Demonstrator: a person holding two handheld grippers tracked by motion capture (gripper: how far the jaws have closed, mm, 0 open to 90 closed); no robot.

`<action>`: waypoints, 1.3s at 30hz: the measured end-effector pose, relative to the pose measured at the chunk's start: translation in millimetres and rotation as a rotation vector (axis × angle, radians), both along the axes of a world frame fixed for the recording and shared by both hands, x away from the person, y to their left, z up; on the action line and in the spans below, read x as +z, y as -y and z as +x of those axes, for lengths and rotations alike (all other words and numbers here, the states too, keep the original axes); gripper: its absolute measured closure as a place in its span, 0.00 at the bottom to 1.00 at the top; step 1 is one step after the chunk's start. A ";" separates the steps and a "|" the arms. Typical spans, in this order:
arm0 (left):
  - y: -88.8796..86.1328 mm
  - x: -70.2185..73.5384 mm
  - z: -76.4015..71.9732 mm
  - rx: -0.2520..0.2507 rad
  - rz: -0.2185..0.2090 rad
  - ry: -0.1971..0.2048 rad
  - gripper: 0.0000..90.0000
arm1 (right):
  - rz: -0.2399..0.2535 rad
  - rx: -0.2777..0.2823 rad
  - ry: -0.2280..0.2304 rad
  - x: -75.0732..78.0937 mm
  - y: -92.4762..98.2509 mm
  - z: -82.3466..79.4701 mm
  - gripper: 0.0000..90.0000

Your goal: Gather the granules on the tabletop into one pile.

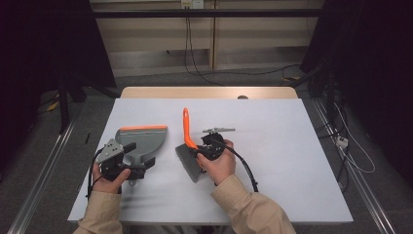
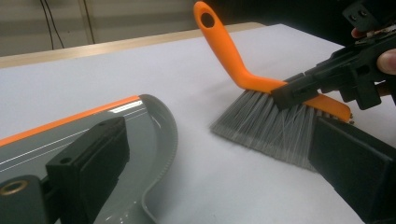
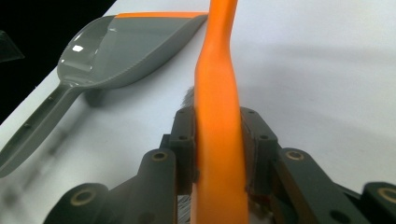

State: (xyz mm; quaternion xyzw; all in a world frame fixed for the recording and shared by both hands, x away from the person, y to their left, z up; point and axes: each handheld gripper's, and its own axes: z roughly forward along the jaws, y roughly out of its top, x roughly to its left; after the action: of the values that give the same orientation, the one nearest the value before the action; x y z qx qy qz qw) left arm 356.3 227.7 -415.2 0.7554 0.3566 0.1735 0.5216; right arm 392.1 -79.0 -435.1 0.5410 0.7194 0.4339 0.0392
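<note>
A grey dustpan [image 1: 143, 139] with an orange lip lies flat on the white table, left of centre; it also shows in the left gripper view [image 2: 140, 135] and the right gripper view [image 3: 126, 46]. My left gripper [image 1: 135, 157] sits at the pan's rear by its handle, jaws wide apart [image 2: 219, 186], one jaw over the pan, the other over bare table. A brush with an orange handle [image 1: 186, 127] and grey bristles [image 2: 266, 123] rests bristles-down on the table. My right gripper [image 3: 219, 149] is shut on its orange back [image 2: 254, 81], handle tilting up and away.
The white table [image 1: 292, 161] has a wooden strip [image 1: 209, 92] along its far edge. Black cables [image 1: 195, 63] run over the floor behind, and more wires [image 1: 348, 146] lie at the right. Dark curtains flank both sides.
</note>
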 end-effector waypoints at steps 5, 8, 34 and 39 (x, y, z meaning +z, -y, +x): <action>1.6 -0.6 -0.1 -0.002 -0.002 -0.001 0.06 | -0.016 -0.014 0.002 1.7 10.6 -2.0 0.78; 2.2 -0.6 -0.4 -0.004 0.003 -0.004 0.06 | -0.019 -0.023 -0.001 2.1 16.3 -3.1 0.78; 3.5 -1.1 -0.5 -0.009 0.011 -0.004 0.06 | -0.043 -0.050 -0.008 5.1 49.3 -9.1 0.78; 3.3 -1.1 -0.6 -0.008 0.011 -0.004 0.06 | -0.051 -0.046 -0.004 5.8 53.3 -9.1 0.78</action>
State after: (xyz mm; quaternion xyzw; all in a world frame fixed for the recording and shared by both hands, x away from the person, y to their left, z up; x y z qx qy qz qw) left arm 355.7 224.4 -416.3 0.7599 0.3539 0.1717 0.5175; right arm 383.0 -132.2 -429.3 0.5572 0.7176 0.4132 0.0618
